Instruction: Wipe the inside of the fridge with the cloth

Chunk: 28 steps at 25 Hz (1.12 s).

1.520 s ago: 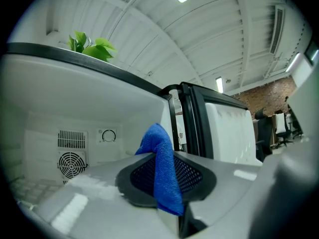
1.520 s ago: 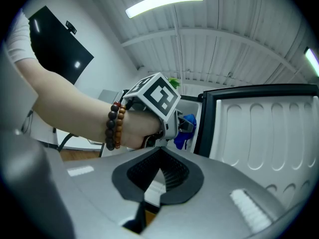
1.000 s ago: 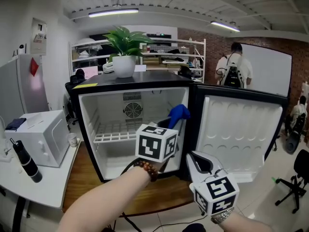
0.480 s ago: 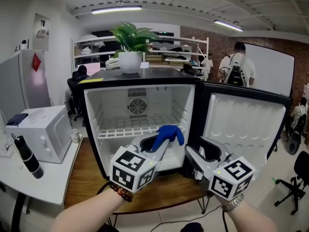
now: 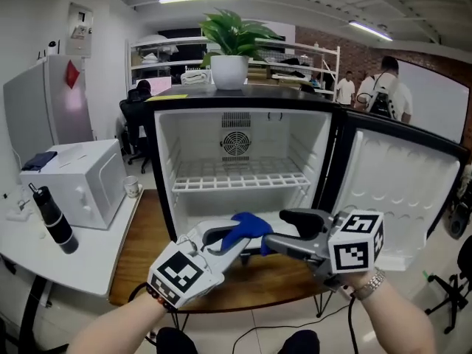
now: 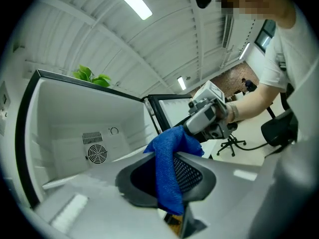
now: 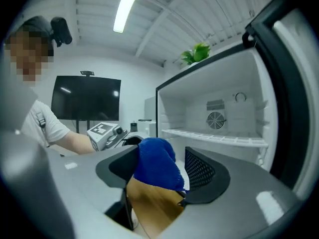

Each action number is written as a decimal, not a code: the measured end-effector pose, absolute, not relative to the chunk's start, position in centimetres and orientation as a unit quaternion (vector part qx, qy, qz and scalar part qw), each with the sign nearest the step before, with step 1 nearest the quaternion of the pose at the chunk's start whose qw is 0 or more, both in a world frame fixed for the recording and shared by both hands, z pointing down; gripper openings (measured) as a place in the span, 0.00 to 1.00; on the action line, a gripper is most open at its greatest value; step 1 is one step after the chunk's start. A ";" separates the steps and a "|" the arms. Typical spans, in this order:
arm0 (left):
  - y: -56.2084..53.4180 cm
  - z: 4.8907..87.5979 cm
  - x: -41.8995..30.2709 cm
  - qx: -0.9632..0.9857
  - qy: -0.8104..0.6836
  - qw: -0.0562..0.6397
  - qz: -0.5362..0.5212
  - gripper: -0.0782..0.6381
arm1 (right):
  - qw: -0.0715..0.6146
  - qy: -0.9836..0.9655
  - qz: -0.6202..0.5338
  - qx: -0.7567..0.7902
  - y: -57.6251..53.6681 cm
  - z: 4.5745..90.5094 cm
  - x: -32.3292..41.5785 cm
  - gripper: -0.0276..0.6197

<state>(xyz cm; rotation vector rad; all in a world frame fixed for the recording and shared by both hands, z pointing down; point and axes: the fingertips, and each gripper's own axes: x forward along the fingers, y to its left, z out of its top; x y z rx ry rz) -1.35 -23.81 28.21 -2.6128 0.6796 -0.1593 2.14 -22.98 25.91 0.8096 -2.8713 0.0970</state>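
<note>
**A:** Out front of the open fridge (image 5: 166,168), where is the cloth (image 5: 247,227)?

**B:** It is pinched in the left gripper (image 5: 234,240), whose jaws are tight together on it. It hangs above the wooden desk (image 5: 147,249) and isn't inside the fridge yet.

**A:** And the right gripper (image 5: 275,229)?

**B:** Its jaws have just been opening and now stand wide apart. The cloth's free end sits between them, but the pads aren't pressing on it.

**A:** What could go wrong from here?

**B:** I'd say a fumbled pass. If the left jaws let go before the right ones close, nothing holds the cloth, so it drops onto the desk or the floor. If the right jaws catch only a thin edge, it could slip out once the wiping starts.

**A:** And the counts?

**B:** There is one cloth and two grippers. The one fridge has a single wire shelf (image 5: 240,179) and one door (image 5: 398,190), which is swung open. One potted plant (image 5: 234,39) stands on top.
</note>
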 end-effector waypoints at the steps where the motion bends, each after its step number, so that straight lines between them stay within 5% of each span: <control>1: -23.5 28.6 -1.9 -0.944 0.238 0.221 -0.061 0.21 | 0.088 -0.964 0.045 0.247 -22.8 26.6 1.3 0.49; 14: -20.5 30.9 -5.9 -0.958 0.173 0.208 -0.097 0.21 | 0.144 -0.981 0.101 0.081 -20.6 30.9 -6.7 0.49; 28: -23.7 33.7 -10.5 -0.926 0.269 0.199 -0.176 0.25 | 0.145 -0.981 0.075 0.108 -23.2 33.2 -10.3 0.25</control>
